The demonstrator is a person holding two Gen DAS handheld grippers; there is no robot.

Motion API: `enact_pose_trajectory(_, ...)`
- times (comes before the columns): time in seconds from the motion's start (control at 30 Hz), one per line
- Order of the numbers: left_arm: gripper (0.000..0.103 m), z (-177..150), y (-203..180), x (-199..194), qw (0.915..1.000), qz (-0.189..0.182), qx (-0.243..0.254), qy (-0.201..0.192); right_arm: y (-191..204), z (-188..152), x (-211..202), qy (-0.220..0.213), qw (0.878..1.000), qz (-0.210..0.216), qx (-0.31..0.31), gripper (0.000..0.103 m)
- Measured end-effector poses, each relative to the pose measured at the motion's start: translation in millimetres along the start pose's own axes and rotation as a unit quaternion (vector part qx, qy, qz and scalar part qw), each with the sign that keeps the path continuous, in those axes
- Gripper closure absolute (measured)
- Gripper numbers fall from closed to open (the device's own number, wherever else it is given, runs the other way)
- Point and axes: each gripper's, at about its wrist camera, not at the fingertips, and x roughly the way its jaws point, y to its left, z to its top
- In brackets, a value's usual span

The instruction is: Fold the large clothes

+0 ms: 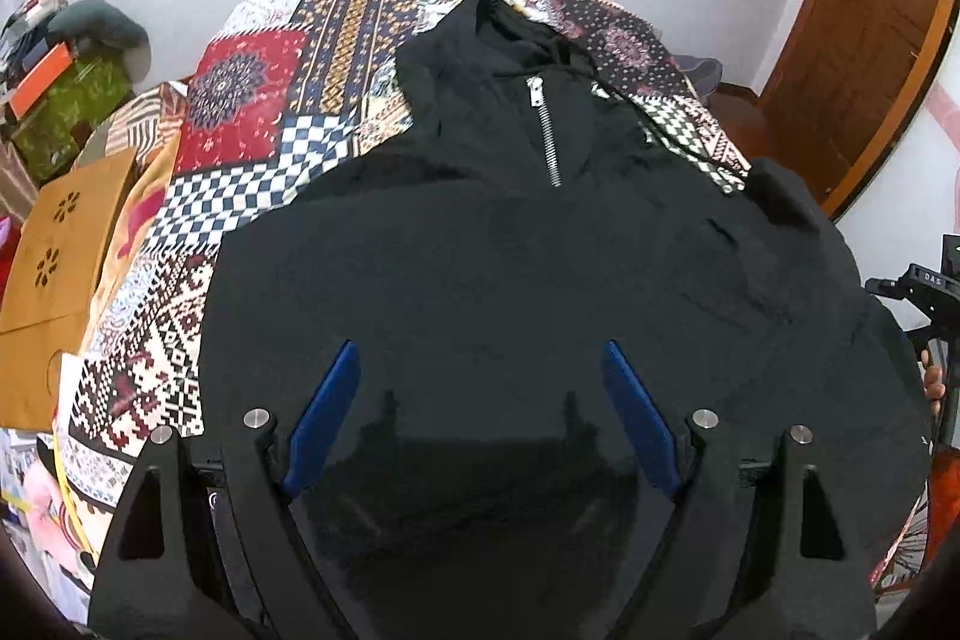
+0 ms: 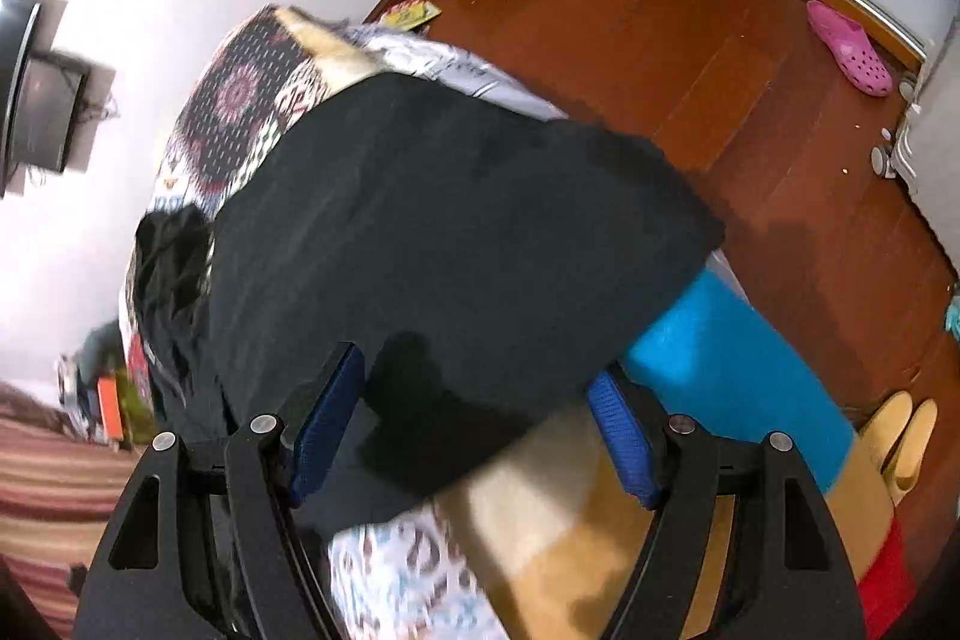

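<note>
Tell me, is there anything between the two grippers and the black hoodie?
Nothing visible. The black hoodie lies on the patchwork bedspread; the left gripper and right gripper are open directly over it.

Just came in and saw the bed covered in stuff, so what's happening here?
A person holding a gripper in each hand is about to fold a black hooded pullover spread front-up, zipper showing, on a patchwork quilt over the bed. The left gripper hovers above the pullover's lower part, fingers wide apart and gripping nothing. The right gripper is at the garment's edge on the bed's floor side, also open, with black cloth lying between its fingers but not clamped. No fold shows yet.
</note>
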Motion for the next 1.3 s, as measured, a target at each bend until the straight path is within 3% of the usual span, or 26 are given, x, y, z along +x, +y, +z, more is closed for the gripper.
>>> enact_pose_trajectory(0.07, 0.021, -1.5, 3.9, 1.8, 1.0, 0.006, -0.004, 0.003, 0.5, 5.6, 1.3, -0.01, 1.0, -0.011, 0.003, 0.04)
enact_pose_trajectory(0.23, 0.021, -5.5, 12.4, -2.9, 0.9998, 0.012, -0.014, -0.001, 13.9, 15.4, -4.7, -0.029, 0.998, -0.051, -0.026, 0.088)
enact_pose_trajectory(0.3, 0.021, -6.9, 15.2, -6.9, 0.9997, 0.016, -0.014, -0.007, 18.2, 16.6, -13.0, -0.038, 0.997, -0.046, -0.042, 0.092)
enact_pose_trajectory(0.4, 0.021, -8.7, 18.6, -11.5, 0.9997, 0.02, -0.011, -0.011, 40.4, 13.2, -38.7, -0.073, 0.994, -0.036, -0.075, 0.094)
enact_pose_trajectory(0.53, 0.021, -11.1, 23.2, -18.0, 0.9995, 0.026, -0.009, -0.018, 80.7, 6.8, -74.7, -0.104, 0.988, 0.009, -0.116, 0.095)
enact_pose_trajectory(0.67, 0.021, -14.0, 27.4, -27.3, 0.9994, 0.021, -0.011, -0.027, 140.6, -20.7, -99.4, -0.118, 0.973, 0.044, -0.192, 0.095)
enact_pose_trajectory(0.8, 0.021, -16.5, 29.8, -35.0, 0.9992, 0.02, -0.009, -0.034, 188.8, -65.2, -97.3, -0.108, 0.954, 0.069, -0.272, 0.095)
enact_pose_trajectory(0.93, 0.021, -21.7, 31.8, -43.0, 0.999, 0.019, -0.003, -0.04, 211.3, -108.0, -64.7, -0.066, 0.941, 0.07, -0.325, 0.095)
enact_pose_trajectory(1.1, 0.021, -30.5, 36.7, -47.7, 0.9989, 0.024, 0.005, -0.039, 206.3, -131.9, -13.8, 0.015, 0.941, 0.047, -0.334, 0.094)
enact_pose_trajectory(1.3, 0.021, -38.7, 41.0, -48.0, 0.9992, 0.023, 0.006, -0.032, 208.7, -145.6, -6.1, 0.06, 0.939, 0.021, -0.339, 0.085)
